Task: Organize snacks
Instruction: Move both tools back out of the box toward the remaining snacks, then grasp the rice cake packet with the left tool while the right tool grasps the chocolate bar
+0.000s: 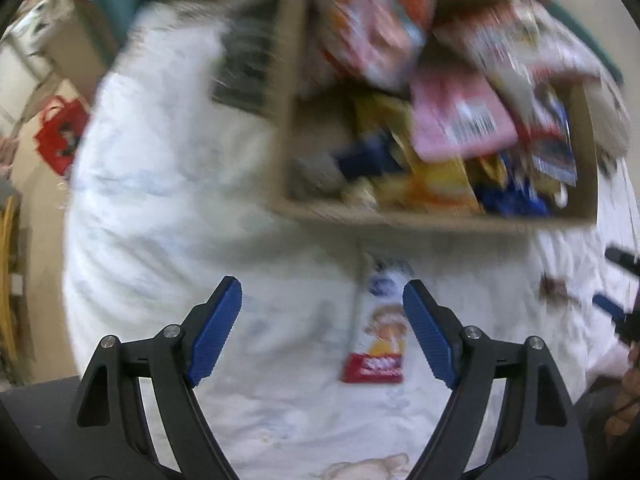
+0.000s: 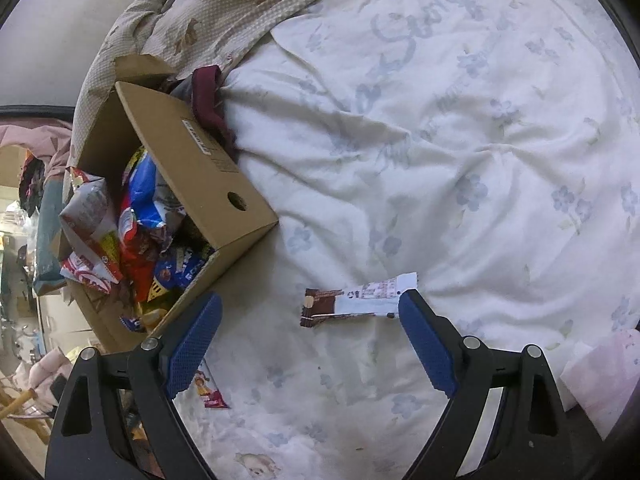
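A cardboard box [image 1: 440, 216] full of several snack packets stands on a white bedsheet; it also shows in the right wrist view [image 2: 200, 168] at the left. My left gripper [image 1: 322, 304] is open and empty above the sheet, with a white, yellow and red snack packet [image 1: 382, 332] lying between its fingers. My right gripper [image 2: 310, 312] is open and empty; a brown and white snack bar [image 2: 352, 300] lies flat on the sheet between its fingertips. The white and red packet's corner [image 2: 210, 390] shows behind the right gripper's left finger. The left wrist view is blurred.
A patterned quilt [image 2: 200, 28] is bunched behind the box, with a dark red cloth [image 2: 208, 100] beside it. A red bag [image 1: 60, 136] lies on the floor at the left. The other gripper [image 1: 624, 300] shows at the right edge. A pink packet [image 2: 604, 376] lies at the lower right.
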The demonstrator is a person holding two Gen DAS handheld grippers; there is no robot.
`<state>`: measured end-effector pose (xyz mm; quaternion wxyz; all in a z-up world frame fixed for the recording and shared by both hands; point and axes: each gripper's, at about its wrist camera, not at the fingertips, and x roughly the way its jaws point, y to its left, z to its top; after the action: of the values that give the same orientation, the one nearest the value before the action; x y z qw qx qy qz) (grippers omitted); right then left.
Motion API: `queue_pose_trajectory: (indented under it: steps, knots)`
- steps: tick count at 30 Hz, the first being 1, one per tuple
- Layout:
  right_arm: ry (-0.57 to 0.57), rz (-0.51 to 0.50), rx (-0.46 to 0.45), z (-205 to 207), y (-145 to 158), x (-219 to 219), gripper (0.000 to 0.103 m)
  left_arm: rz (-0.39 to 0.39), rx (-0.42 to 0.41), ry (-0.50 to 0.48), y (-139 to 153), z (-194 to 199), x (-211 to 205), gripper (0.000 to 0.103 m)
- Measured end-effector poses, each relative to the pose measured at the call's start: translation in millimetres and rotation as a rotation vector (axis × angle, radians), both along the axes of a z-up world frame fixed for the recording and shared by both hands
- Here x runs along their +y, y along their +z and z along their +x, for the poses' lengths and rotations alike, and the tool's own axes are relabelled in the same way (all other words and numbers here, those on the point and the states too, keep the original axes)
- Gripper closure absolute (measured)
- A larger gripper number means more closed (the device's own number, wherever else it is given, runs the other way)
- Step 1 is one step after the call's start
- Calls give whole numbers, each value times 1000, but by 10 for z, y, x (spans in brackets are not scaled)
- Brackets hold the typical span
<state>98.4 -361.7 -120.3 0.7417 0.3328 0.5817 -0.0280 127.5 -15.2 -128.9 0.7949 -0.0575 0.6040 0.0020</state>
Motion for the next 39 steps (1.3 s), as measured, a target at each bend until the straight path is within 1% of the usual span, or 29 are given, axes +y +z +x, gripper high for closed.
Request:
queue_pose_trajectory:
  steps: [4,6,7,8,9,10,11,14,16,19,23,24,26,27,28,30,35,39]
  knots:
    - [-1,-57,46,-1,-86,-65,11,46,44,-138,-240,-31,-375,23]
    - [3,-89,70,5,-132,-85,11,74,51,-184,-308,-57,-487,25]
    - [10,-112,87,21,-170,-80,11,88,60,-212,-348,-67,-541,35]
    - [19,-125,98,37,-198,-67,11,95,68,-229,-374,-71,-570,51]
    - [47,-135,116,72,-251,-25,11,107,83,-247,-408,-73,-599,58]
    - [85,-144,131,116,-302,38,11,114,86,-252,-418,-72,-606,70]
    - [110,-159,141,151,-332,88,11,119,78,-247,-401,-69,-597,74]
    - [194,-242,176,268,-432,278,11,99,72,-234,-346,-50,-566,75]
    - [231,-281,190,313,-479,372,10,95,59,-224,-276,-50,-520,75]
    - [271,-340,208,354,-528,474,8,79,50,-204,-204,-64,-496,75]
    - [305,-406,218,386,-569,551,8,74,38,-207,-141,-160,-433,75]
    - [318,-421,217,393,-574,570,9,75,35,-210,-129,-173,-433,75]
    - [332,-450,205,384,-558,589,16,78,29,-210,-93,-200,-438,75]
    - [332,-456,198,379,-536,600,24,76,26,-208,-82,-209,-433,75]
    - [330,-452,188,346,-507,609,28,74,24,-206,-68,-212,-427,75]
    - [322,-434,170,313,-458,571,31,72,18,-205,-29,-219,-431,75]
    - [308,-390,129,223,-298,481,33,65,4,-205,59,-300,-403,75]
    - [241,-369,60,126,-36,344,33,44,-11,-175,184,-375,-272,75]
